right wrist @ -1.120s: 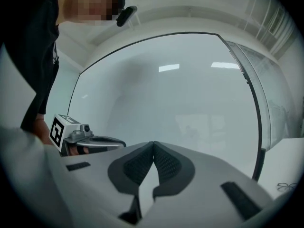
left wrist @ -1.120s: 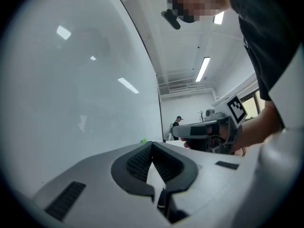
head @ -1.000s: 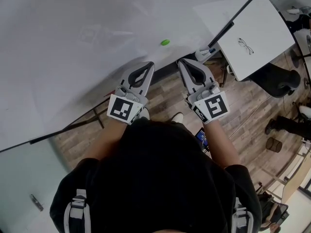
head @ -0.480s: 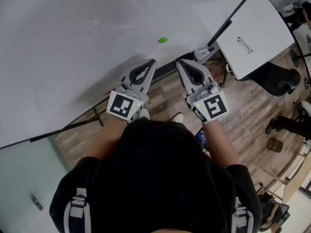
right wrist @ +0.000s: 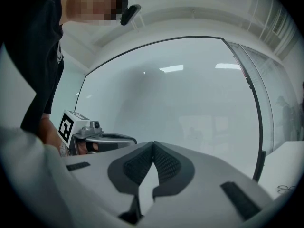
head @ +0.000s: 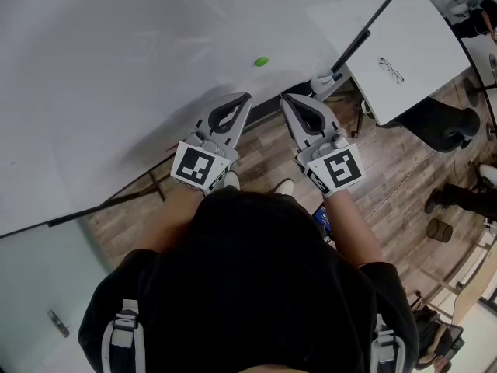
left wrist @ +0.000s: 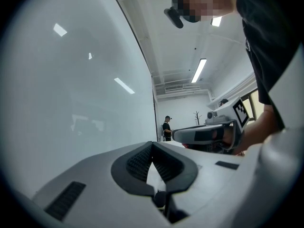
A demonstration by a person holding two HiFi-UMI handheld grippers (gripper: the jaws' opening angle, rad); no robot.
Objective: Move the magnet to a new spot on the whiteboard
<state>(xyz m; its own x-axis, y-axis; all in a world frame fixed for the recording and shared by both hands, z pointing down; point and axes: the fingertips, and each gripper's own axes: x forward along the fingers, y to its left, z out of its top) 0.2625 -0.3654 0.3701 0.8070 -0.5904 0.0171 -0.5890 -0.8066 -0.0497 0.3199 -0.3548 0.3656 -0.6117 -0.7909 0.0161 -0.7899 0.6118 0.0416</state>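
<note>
Though shut and empty, left gripper and right gripper near magnet

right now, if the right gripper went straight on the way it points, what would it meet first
Probably the whiteboard: the right gripper is shut, and its own view shows only bare board ahead. The green magnet lies near that line in the head view, but its height there is unclear.

Broad whiteboard with a small green magnet stuck near its lower edge; to the right, a white bench bearing a pair of spectacles flat on top; wood-plank floor underneath both
</note>
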